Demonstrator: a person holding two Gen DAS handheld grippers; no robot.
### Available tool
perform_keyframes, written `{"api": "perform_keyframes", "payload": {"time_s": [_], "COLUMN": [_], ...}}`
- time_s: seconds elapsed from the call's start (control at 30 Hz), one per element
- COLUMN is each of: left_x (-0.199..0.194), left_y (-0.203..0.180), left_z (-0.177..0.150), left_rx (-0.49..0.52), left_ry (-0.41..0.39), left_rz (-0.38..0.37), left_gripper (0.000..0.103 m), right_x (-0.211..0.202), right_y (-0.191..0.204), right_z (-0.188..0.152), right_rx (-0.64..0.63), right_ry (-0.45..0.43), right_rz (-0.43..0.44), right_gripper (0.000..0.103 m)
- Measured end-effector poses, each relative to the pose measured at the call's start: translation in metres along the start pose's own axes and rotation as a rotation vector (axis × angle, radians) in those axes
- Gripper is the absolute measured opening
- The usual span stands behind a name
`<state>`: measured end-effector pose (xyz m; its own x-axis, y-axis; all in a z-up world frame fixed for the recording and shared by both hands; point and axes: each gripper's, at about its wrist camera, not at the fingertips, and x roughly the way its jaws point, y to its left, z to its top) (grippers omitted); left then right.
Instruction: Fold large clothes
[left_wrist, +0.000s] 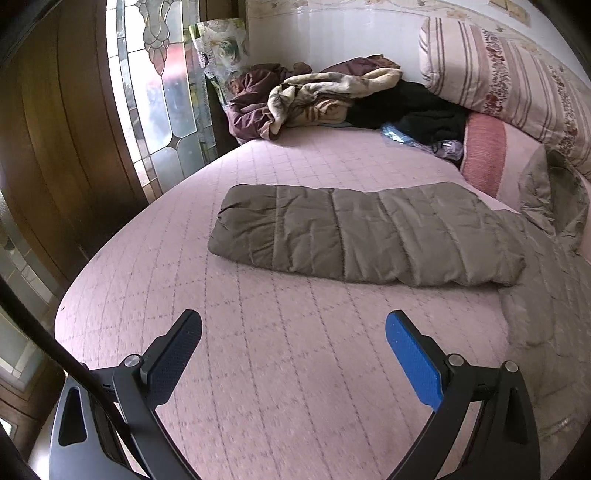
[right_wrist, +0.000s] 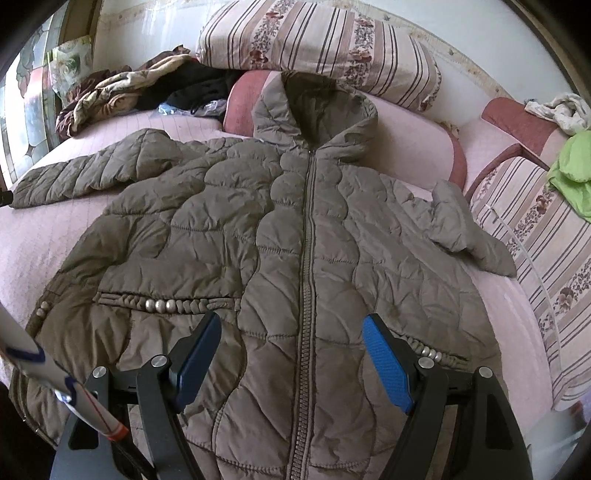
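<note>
A: Where is the garment?

B: Olive quilted hooded jacket (right_wrist: 295, 229) lies front-up, zipped, on the pink quilted bedspread (left_wrist: 280, 369); hood toward the striped floral pillow (right_wrist: 317, 40). One sleeve (left_wrist: 362, 232) stretches sideways across the bed.

A: Grippers?

B: Left gripper (left_wrist: 293, 332): jaws wide apart, nothing between them, over bare bedspread short of the sleeve. Right gripper (right_wrist: 291, 336): jaws wide apart over the jacket's lower front, astride the zipper (right_wrist: 308, 258), gripping nothing
</note>
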<state>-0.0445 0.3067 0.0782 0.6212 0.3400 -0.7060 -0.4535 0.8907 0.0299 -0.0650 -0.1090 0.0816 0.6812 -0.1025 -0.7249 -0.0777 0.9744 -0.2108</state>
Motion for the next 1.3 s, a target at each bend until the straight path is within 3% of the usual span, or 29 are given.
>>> {"api": "perform_keyframes", "payload": {"time_s": [0.1, 0.2, 0.4, 0.57, 0.77, 0.9, 0.97, 1.0, 1.03, 1.07, 1.1, 1.2, 1.3], "left_x": [0.018, 0.042, 0.104, 0.128, 0.152, 0.164, 0.167, 0.167, 0.168, 0.168, 0.168, 0.153, 0.124], "left_y": [0.009, 0.022, 0.060, 0.068, 0.063, 0.055, 0.043, 0.036, 0.031, 0.028, 0.025, 0.013, -0.003], "left_z": [0.007, 0.016, 0.033, 0.053, 0.070, 0.079, 0.084, 0.086, 0.090, 0.092, 0.096, 0.105, 0.115], "left_rx": [-0.019, -0.069, -0.279, -0.355, -0.387, -0.363, -0.318, -0.274, -0.244, -0.240, -0.244, -0.209, -0.174], "left_ry": [0.023, 0.075, 0.193, 0.169, 0.157, 0.156, 0.172, 0.177, 0.181, 0.196, 0.213, 0.191, 0.144], "left_rz": [0.008, -0.030, -0.174, -0.251, -0.268, -0.208, -0.131, -0.068, -0.050, -0.098, -0.126, -0.129, -0.185], "left_gripper": [0.100, 0.100, 0.099, 0.099, 0.101, 0.102, 0.092, 0.066, 0.051, 0.027, 0.017, 0.013, 0.013], "right_x": [0.006, 0.011, 0.019, 0.025, 0.033, 0.039, 0.041, 0.042, 0.044, 0.044, 0.044, 0.041, 0.035], "right_y": [0.002, 0.003, 0.001, -0.005, -0.013, -0.019, -0.022, -0.023, -0.025, -0.026, -0.028, -0.031, -0.035], "right_z": [0.000, 0.000, -0.001, -0.002, -0.003, -0.005, -0.006, -0.007, -0.008, -0.008, -0.008, -0.008, -0.008], "right_rx": [0.001, 0.001, 0.003, 0.018, 0.040, 0.055, 0.059, 0.061, 0.065, 0.067, 0.071, 0.075, 0.085], "right_ry": [0.012, 0.023, 0.032, 0.040, 0.046, 0.051, 0.054, 0.056, 0.059, 0.061, 0.061, 0.049, 0.036], "right_rz": [0.001, 0.005, 0.007, 0.008, 0.007, 0.001, -0.008, -0.009, -0.012, -0.012, -0.012, -0.011, -0.006], "right_gripper": [0.083, 0.083, 0.083, 0.083, 0.083, 0.083, 0.083, 0.083, 0.083, 0.083, 0.083, 0.078, 0.073]}}
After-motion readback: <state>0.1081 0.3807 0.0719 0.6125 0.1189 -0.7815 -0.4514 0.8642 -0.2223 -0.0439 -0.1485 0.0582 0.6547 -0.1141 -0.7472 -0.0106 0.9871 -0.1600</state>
